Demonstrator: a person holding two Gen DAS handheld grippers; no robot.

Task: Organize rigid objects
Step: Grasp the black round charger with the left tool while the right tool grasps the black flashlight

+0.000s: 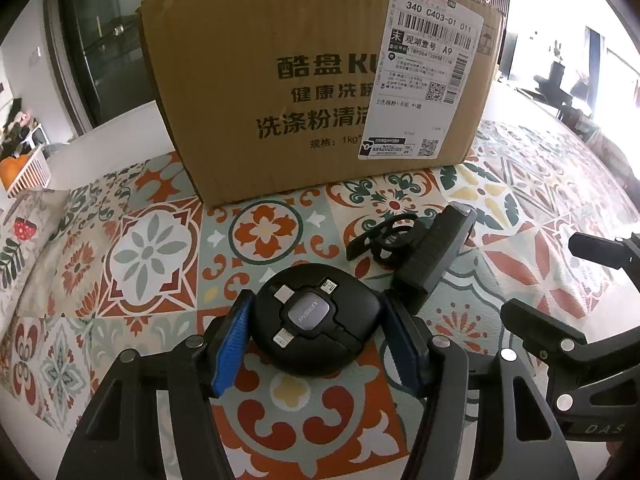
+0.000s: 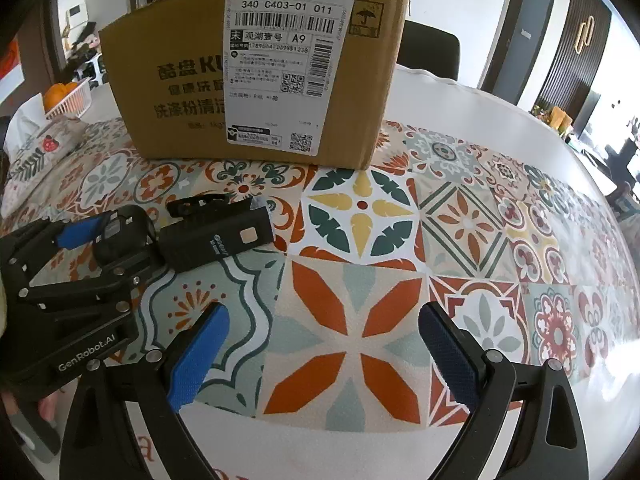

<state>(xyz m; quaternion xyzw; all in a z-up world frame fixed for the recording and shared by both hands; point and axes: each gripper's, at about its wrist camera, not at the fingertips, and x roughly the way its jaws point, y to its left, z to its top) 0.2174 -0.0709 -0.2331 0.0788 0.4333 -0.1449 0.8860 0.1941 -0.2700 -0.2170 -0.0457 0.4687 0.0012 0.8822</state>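
While the round black plastic cable reel (image 1: 318, 326) lies on the patterned tabletop (image 1: 160, 240) squarely between the left gripper (image 1: 316, 340) fingers, pads touching its sides, the right gripper (image 2: 324, 356) fingers stand apart, empty, farther off.

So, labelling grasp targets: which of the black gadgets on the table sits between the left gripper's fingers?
The round cable reel, with a grey centre badge; the rectangular black device and ring-shaped clip lie beyond the left gripper.

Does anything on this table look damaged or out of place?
Little stands out. The cardboard box has a ragged, torn top edge, and the black light lies on its side beside its loose mount. Nothing spilled.
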